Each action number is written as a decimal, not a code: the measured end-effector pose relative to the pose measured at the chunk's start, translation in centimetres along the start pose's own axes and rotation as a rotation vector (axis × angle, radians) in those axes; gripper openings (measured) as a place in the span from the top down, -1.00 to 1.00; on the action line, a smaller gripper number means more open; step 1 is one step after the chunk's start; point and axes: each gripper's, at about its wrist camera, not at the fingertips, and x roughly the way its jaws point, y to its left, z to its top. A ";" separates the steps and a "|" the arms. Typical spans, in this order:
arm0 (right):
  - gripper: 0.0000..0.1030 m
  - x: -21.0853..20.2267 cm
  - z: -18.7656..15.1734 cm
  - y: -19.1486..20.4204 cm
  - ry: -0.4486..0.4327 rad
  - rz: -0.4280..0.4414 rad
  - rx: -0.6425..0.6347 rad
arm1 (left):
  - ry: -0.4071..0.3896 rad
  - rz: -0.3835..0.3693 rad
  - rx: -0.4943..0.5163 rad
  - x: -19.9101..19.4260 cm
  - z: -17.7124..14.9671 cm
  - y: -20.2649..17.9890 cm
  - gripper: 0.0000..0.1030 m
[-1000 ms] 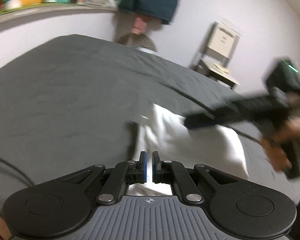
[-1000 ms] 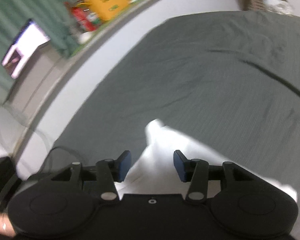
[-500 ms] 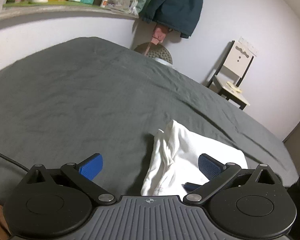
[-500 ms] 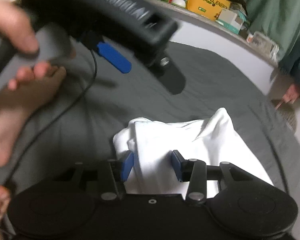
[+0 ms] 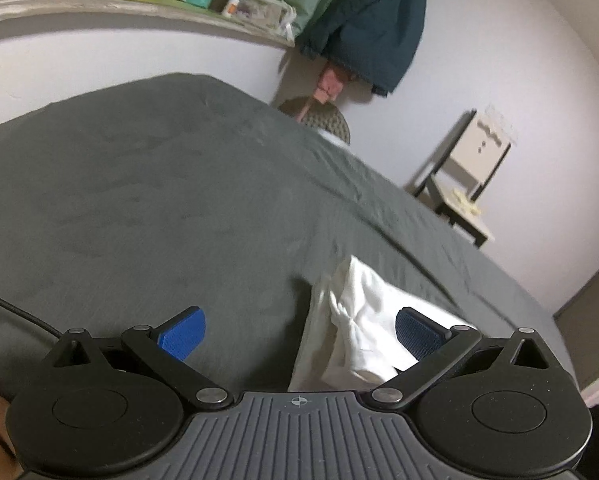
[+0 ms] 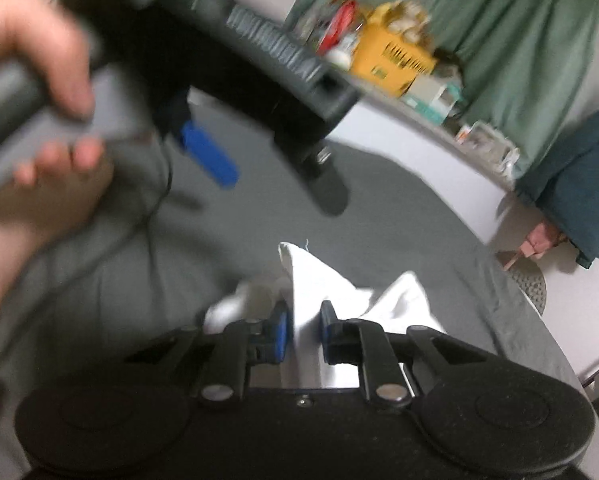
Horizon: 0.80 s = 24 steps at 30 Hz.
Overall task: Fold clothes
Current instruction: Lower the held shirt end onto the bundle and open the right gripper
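Since a second ago, left claw (image 5: 297,334) has gone from shut to wide apart, empty above the grey bed (image 5: 147,208); right claw (image 6: 302,330) has swung round onto the white garment (image 6: 319,280). Its jaws are closing, narrow, with a raised fold of the cloth between the blue pads (image 6: 280,330). Garment lies bunched on the bed, just ahead of both claws. Far shelf (image 5: 139,12): yellow box (image 6: 391,60), contents blurred.
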 end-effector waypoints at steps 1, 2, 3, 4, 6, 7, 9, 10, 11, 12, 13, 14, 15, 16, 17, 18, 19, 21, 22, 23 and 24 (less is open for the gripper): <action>0.69 -0.1 0.1 0.1 0.003 0.008 0.001 | -0.013 0.000 -0.011 -0.1 0.1 0.1 -1.00; 0.69 0.2 -0.1 0.4 0.015 0.019 -0.008 | -0.017 -0.005 -0.022 -0.1 0.1 0.2 -1.00; 0.69 0.4 -0.2 0.7 0.027 0.030 -0.018 | -0.022 -0.009 -0.033 -0.1 0.0 0.3 -1.00; 0.68 0.7 -0.5 1.1 0.037 0.043 -0.026 | -0.026 -0.014 -0.044 0.0 0.0 0.3 -1.00; 0.67 1.6 -1.3 1.7 0.053 0.076 -0.037 | -0.017 -0.039 -0.049 0.2 -0.1 0.3 -1.00; 0.64 2.0 -1.6 1.8 0.058 0.082 -0.044 | -0.015 -0.066 -0.054 0.2 -0.2 0.3 -1.00; 0.59 2.2 -1.6 1.2 0.053 0.102 0.000 | -0.005 -0.130 -0.055 0.5 -0.3 0.1 -1.00; 0.56 2.2 -1.5 0.7 0.050 0.117 0.034 | 0.001 -0.167 -0.051 0.7 -0.5 0.0 -1.00; 0.45 2.2 -1.5 0.1 0.047 0.139 0.076 | 0.008 -0.203 -0.046 0.8 -0.6 -0.2 -1.00; 0.37 2.1 -1.5 -0.9 0.039 0.184 0.137 | 0.015 -0.240 -0.041 1.0 -0.7 -0.4 -1.00; 0.06 2.0 -1.7 -2.1 0.025 0.244 0.208 | 0.021 -0.274 -0.037 1.2 -0.8 -0.6 -1.00; -0.08 1.7 -1.8 -3.3 0.009 0.289 0.281 | 0.024 -0.271 -0.026 1.2 -0.9 -0.7 -1.00; -0.11 1.2 -2.0 -4.6 -0.010 0.308 0.357 | 0.028 -0.268 -0.016 1.2 -0.9 -0.8 -1.00; -0.11 0.6 -2.1 -5.8 -0.024 0.318 0.421 | 0.031 -0.265 -0.005 1.3 -1.0 -1.0 -1.00; -0.11 0.0 -2.3 -7.0 -0.031 0.313 0.462 | 0.034 -0.262 0.005 1.3 -1.0 -1.1 -1.00; -0.11 -0.5 -2.4 -8.2 -0.034 0.297 0.492 | 0.037 -0.259 0.016 1.3 -1.1 -1.2 -1.00; -0.12 -0.9 -2.4 -9.3 -0.033 0.258 0.501 | 0.036 -0.244 0.021 1.3 -1.1 -1.2 -1.00; -0.12 -1.1 -2.3 -11.6 -0.013 0.179 0.504 | 0.059 -0.157 0.089 1.9 -1.2 -1.8 -1.00; -0.12 -0.9 -2.2 -12.6 -0.002 0.152 0.503 | 0.071 -0.114 0.123 2.2 -1.3 -2.1 -1.00; -0.12 -0.6 -2.0 -13.5 0.012 0.128 0.507 | 0.082 -0.071 0.157 2.4 -1.3 -2.4 -1.00; -0.12 -0.2 -1.6 -14.3 0.033 0.108 0.511 | 0.093 -0.028 0.190 2.7 -1.4 -2.7 -1.00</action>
